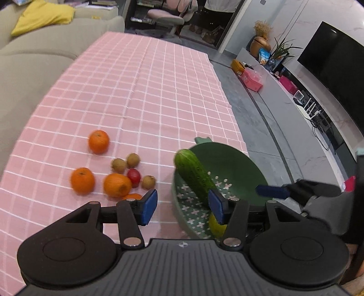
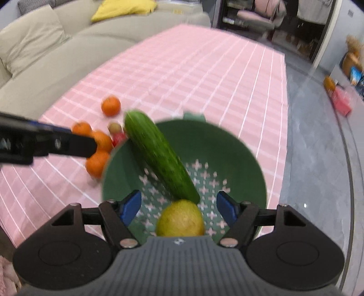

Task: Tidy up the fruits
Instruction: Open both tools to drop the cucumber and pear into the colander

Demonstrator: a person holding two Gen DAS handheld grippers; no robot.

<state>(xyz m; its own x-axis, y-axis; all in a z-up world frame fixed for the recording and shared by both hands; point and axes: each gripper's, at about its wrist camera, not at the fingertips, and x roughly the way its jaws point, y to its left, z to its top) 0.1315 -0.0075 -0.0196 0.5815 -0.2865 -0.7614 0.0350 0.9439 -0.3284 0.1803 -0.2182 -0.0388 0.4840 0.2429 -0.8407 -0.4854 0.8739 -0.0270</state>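
Note:
A green colander (image 1: 238, 173) (image 2: 227, 145) stands at the right edge of the pink checked table. A cucumber (image 1: 193, 173) (image 2: 157, 154) leans in it over the rim, beside a yellow fruit (image 1: 215, 224) (image 2: 180, 218) on its floor. To the left lie three oranges (image 1: 98, 141), three kiwis (image 1: 118, 165) and a small red fruit (image 1: 133, 176). My left gripper (image 1: 183, 207) is open above the colander's left rim, holding nothing. My right gripper (image 2: 178, 208) is open above the colander; the yellow fruit sits below its pads, untouched.
The pink tablecloth (image 1: 136, 91) stretches away bare beyond the fruit. A beige sofa (image 1: 34, 68) with a yellow cushion (image 1: 43, 16) runs along the left. Grey floor (image 1: 261, 118) drops off right of the colander, with a TV bench (image 1: 295, 98) beyond.

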